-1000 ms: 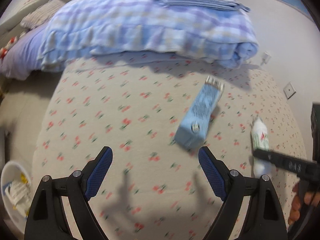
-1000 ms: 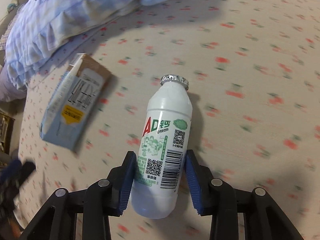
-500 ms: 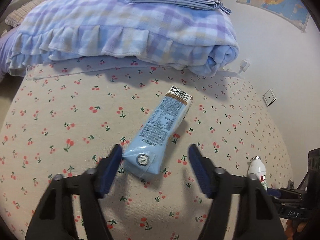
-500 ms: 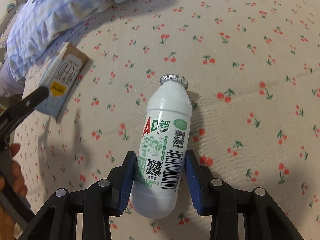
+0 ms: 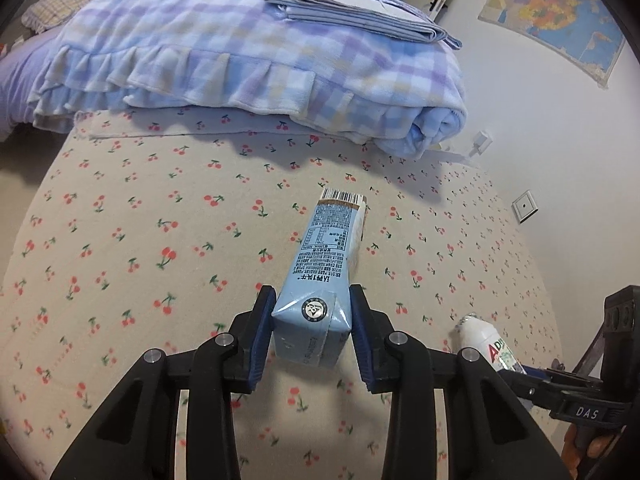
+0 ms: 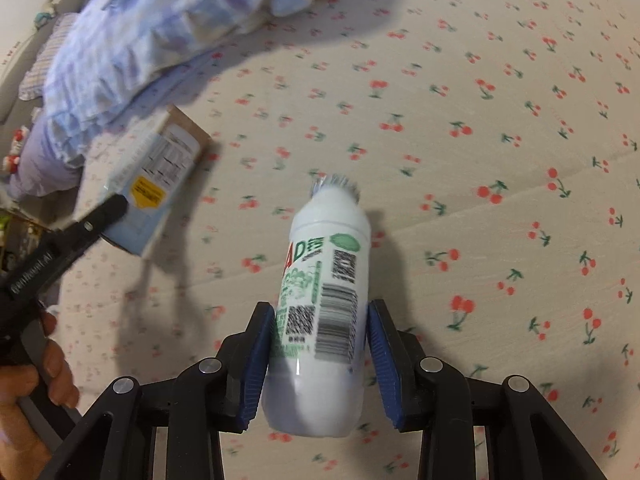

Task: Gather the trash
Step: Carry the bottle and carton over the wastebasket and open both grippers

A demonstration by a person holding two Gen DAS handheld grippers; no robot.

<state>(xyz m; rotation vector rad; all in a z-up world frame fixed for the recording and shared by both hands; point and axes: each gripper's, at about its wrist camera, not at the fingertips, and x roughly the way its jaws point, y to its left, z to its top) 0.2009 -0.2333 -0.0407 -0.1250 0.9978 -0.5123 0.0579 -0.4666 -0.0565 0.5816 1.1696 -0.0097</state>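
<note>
A light blue drink carton lies on the cherry-print bed sheet. My left gripper is shut on its near end, blue pads on both sides. The carton also shows in the right wrist view, with the left gripper's black finger on it. My right gripper is shut on a white AD yoghurt bottle with a foil cap, held a little above the sheet. The bottle shows at lower right in the left wrist view.
A folded blue-and-lilac plaid blanket with a folded sheet on top lies across the far side of the bed. A white wall with a socket and a map runs along the right. A pillow lies at far left.
My left gripper moved forward onto the carton and shut on its near end. My right gripper has lifted and tilted the bottle slightly; that view is now blurred.
</note>
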